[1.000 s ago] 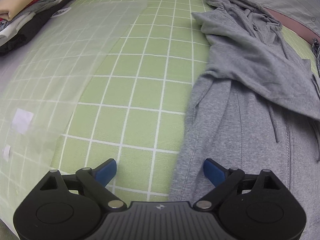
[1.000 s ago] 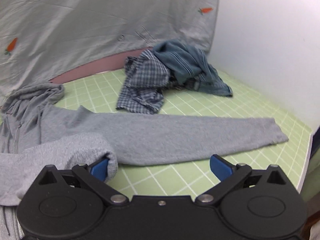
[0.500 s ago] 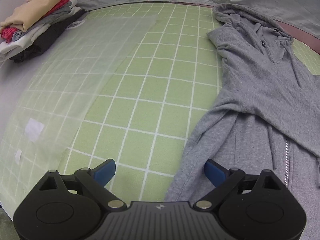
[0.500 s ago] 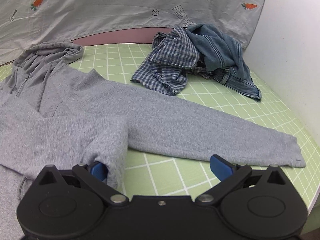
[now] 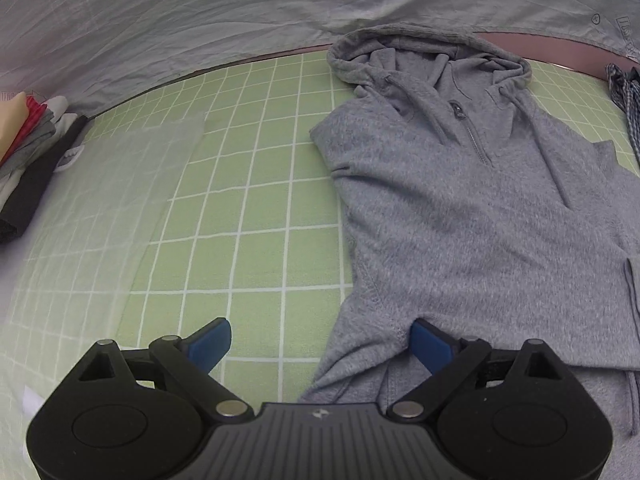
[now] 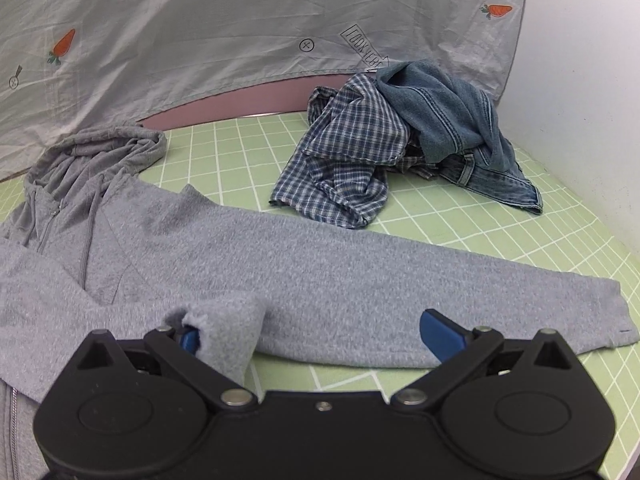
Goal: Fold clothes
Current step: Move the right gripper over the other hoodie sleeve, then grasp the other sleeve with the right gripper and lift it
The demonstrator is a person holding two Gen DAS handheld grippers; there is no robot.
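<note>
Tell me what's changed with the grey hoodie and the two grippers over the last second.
The left gripper has swung right: the grey zip-up hoodie that sat at its view's right edge now faces it, hood at the top. The right gripper pulled back, and the sleeve cuff draped over its left finger rose with it. Both sets of jaws stayed open, and the plaid shirt and denim garment stayed piled.

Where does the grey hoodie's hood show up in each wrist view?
Left wrist: the hood sits top centre-right, at the mat's far edge.
Right wrist: the hood lies at the left, middle height, under the grey sheet.
Shared landmark: the hoodie's zipper below the hood.
</note>
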